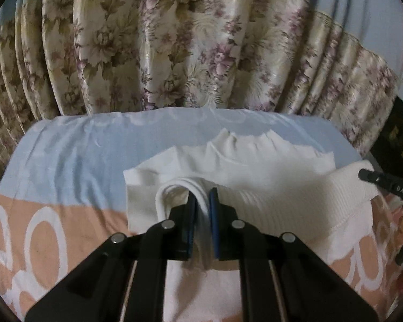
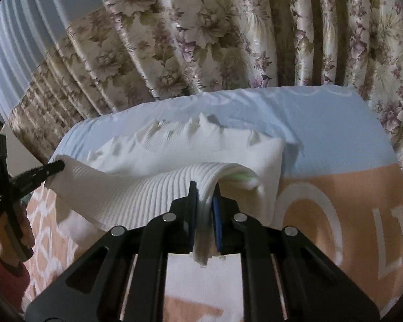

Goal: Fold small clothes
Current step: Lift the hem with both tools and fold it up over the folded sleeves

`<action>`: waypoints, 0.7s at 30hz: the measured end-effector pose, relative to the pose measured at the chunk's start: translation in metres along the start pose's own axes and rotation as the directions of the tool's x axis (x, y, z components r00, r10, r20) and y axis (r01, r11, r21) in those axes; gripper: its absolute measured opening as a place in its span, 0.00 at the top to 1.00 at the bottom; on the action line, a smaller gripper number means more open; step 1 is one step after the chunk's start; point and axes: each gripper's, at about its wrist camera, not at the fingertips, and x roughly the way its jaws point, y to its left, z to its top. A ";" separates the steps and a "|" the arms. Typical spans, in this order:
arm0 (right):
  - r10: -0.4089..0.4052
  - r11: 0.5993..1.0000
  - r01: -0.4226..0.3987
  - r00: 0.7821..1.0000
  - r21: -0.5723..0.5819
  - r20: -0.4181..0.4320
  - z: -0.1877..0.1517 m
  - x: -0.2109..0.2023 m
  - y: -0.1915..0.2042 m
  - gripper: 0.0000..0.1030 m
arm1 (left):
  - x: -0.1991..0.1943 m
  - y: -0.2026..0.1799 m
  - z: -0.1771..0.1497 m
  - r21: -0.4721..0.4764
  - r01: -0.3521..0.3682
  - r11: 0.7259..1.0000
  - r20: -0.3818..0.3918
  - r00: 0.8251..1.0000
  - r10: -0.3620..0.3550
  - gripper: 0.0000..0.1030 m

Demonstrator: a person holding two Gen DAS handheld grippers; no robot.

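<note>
A small white ribbed garment (image 1: 255,171) lies on the bed, its gathered far edge toward the curtain. My left gripper (image 1: 202,196) is shut on its near left edge, folded layers pinched between the blue pads. My right gripper (image 2: 204,190) is shut on the near right edge of the same garment (image 2: 153,187), lifted a little off the sheet. The lifted ribbed hem spans between the two grippers. The right gripper shows at the right edge of the left wrist view (image 1: 384,182), and the left gripper at the left edge of the right wrist view (image 2: 48,169).
The bed sheet (image 1: 67,161) is light blue at the far end and peach with white letters nearer. A floral curtain (image 1: 174,40) hangs close behind the bed. The person's hand in a red sleeve (image 2: 10,241) is at the left of the right wrist view.
</note>
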 end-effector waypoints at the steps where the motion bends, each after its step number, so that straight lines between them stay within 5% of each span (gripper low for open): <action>1: -0.001 1.000 0.001 1.000 -0.004 -0.008 0.007 0.008 -0.003 0.89 | 0.005 0.004 0.004 -0.006 -0.002 1.000 -0.003 1.000 0.002 0.90; 8: -0.049 0.999 0.046 0.994 -0.027 -0.101 0.013 0.064 -0.017 0.89 | 0.061 0.019 0.001 -0.002 -0.037 0.999 -0.108 0.994 0.036 0.89; 15: -0.109 0.992 0.100 0.988 -0.082 -0.113 0.001 0.080 -0.017 0.84 | 0.075 0.028 -0.004 -0.002 -0.055 0.998 -0.146 0.988 0.054 0.74; 19: -0.102 0.991 0.094 0.991 -0.090 -0.090 -0.003 0.063 -0.013 0.72 | 0.069 0.026 -0.004 -0.025 -0.046 0.999 -0.147 0.988 0.042 0.44; 21: -0.091 0.993 0.084 0.993 -0.087 -0.081 -0.006 0.056 -0.011 0.68 | 0.061 0.021 -0.006 -0.022 -0.043 0.999 -0.135 0.990 0.040 0.38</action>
